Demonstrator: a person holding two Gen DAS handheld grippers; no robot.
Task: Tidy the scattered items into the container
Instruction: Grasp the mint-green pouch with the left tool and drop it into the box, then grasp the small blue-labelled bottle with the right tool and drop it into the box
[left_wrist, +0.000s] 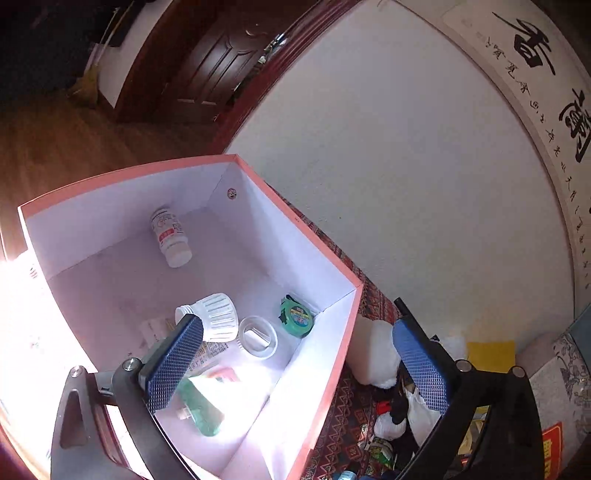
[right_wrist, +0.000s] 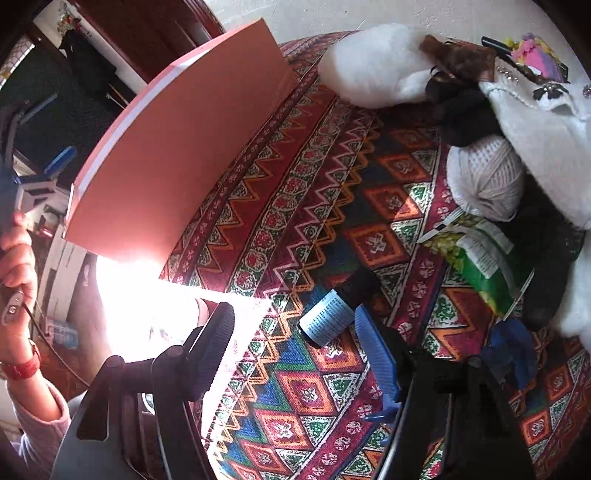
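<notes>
Two sets of jaws stand released, gripping nothing. My right gripper (right_wrist: 295, 354) hangs over the small dark bottle with a pale printed label (right_wrist: 332, 314), lying on the patterned red woven cloth (right_wrist: 295, 229) covering the surface. Its long axis runs diagonally, base toward me. I'd close across the label, square to that axis. My left gripper (left_wrist: 299, 354) hovers above the pink-walled cardboard box (left_wrist: 317, 369).

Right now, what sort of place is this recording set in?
Most likely a lived-in home room: a calligraphy scroll hangs on the wall, a dark wooden door stands behind, and a patterned cloth covers the table strewn with household clutter.
</notes>
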